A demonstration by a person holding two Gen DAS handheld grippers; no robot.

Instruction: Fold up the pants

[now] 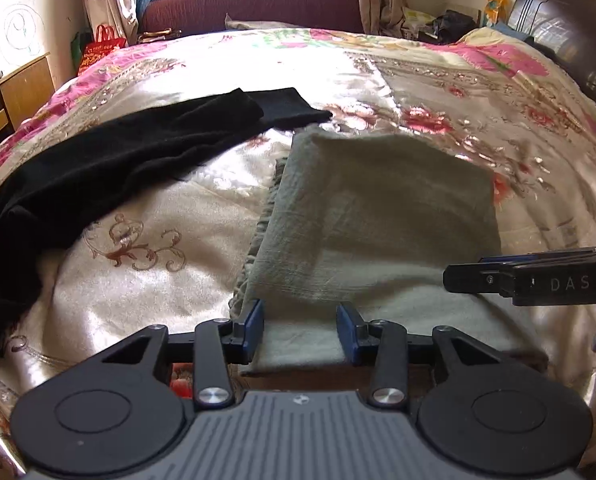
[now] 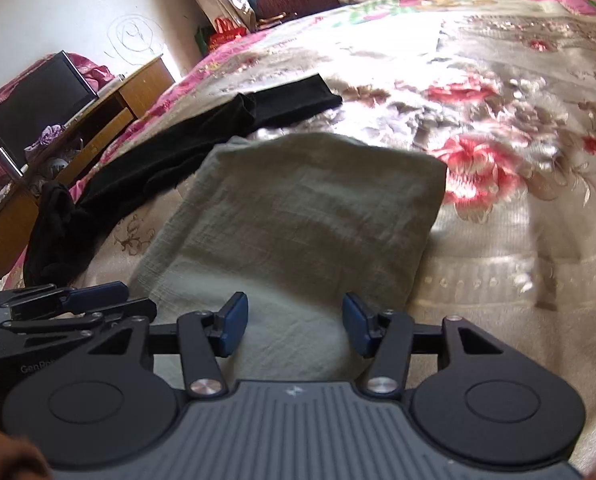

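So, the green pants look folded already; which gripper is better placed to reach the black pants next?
Probably left. The black pants lie to the left of the folded green pants, on the left gripper's side. The right gripper would have to cross over. Both are open.

Free room and obstacles, on the bed:

- Bedspread [image 1: 438, 92]: open floral cloth beyond and to the right of the folded green pants [image 1: 378, 216]; a gripper could pass there.
- Black garment [image 1: 109, 164]: sprawled across the left half, its far end just beside the pants' far corner; a bare strip lies between them nearer.
- Wooden desk [image 2: 97, 120]: close along the bed's left edge.
- Headboard [image 1: 570, 28]: bounds the far right.
- Left gripper [image 1: 300, 330] and right gripper [image 2: 293, 324]: side by side at the pants' near edge, jaws parted, crowding each other.
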